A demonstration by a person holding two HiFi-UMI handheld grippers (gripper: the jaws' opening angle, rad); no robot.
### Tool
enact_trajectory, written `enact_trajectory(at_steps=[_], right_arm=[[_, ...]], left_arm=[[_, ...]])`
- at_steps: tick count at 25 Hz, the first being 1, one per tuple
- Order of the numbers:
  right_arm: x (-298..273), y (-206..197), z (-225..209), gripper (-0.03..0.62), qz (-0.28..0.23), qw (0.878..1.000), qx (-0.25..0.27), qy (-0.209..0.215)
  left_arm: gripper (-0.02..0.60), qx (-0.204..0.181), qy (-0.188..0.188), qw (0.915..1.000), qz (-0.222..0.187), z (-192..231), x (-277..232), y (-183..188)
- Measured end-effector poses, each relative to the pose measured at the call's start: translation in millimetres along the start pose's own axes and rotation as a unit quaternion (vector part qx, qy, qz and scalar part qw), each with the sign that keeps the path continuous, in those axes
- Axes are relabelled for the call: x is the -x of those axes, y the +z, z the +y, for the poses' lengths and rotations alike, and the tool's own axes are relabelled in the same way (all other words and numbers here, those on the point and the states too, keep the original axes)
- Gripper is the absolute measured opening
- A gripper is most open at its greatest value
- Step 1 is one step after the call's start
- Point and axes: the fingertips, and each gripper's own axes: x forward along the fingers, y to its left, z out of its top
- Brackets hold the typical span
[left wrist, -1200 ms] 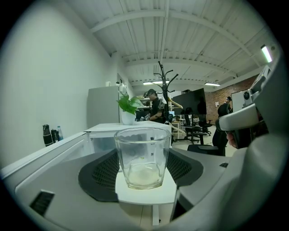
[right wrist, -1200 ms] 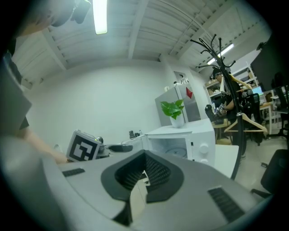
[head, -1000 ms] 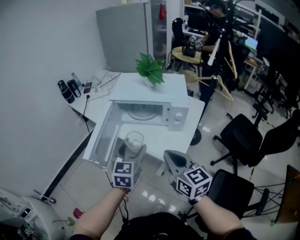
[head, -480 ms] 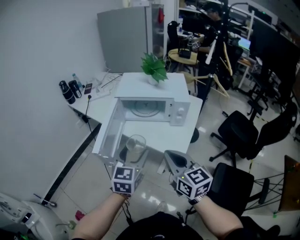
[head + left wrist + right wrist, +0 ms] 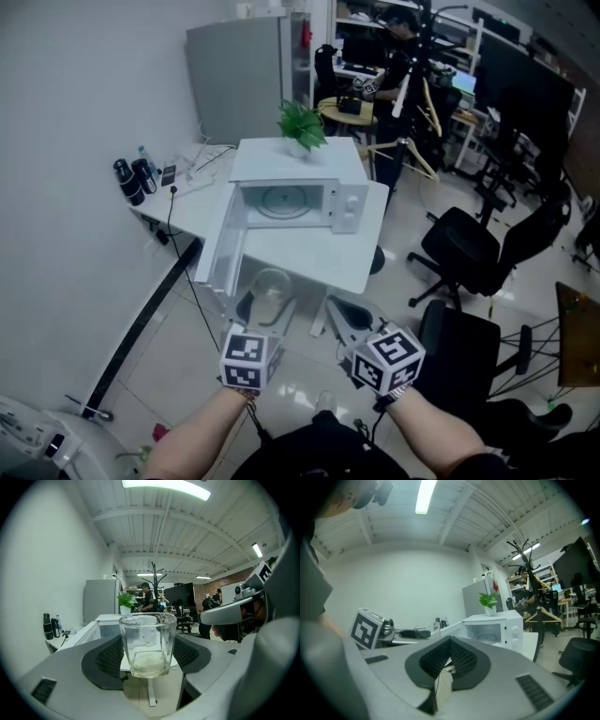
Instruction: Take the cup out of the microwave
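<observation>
Cup (image 5: 147, 644): left gripper (image 5: 268, 305) is clamping it, clear of the open microwave (image 5: 295, 157) at 12 o'clock. Right gripper (image 5: 449, 660) is idling, jaws together, empty. Removal is looking done; set-down remaining.

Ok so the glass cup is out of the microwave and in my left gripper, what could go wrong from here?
1. The glass cup is pinched only at its sides by the left hand-held gripper, seemingly above the hard floor rather than the table; a slip would probably break it.
2. The microwave door hangs open toward you, so a forward swing could knock the cup against it.
</observation>
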Motion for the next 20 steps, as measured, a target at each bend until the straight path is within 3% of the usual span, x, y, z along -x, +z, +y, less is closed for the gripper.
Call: enact_trajectory(at_steps=[11,20], right_arm=[[46.1,-3.8,41.8,0.003,0.002,1.0,0.011,-0.02],[78.6,-1.4,40.6,0.003,-0.001,1.0,0.015,-0.004]], left_arm=[[0.321,0.005,-0.023,0.9997,-0.006,-28.3,58.0,-3.3],[0.321,0.003,-0.015,0.9998,-0.011,-61.4,77.9,5.0]])
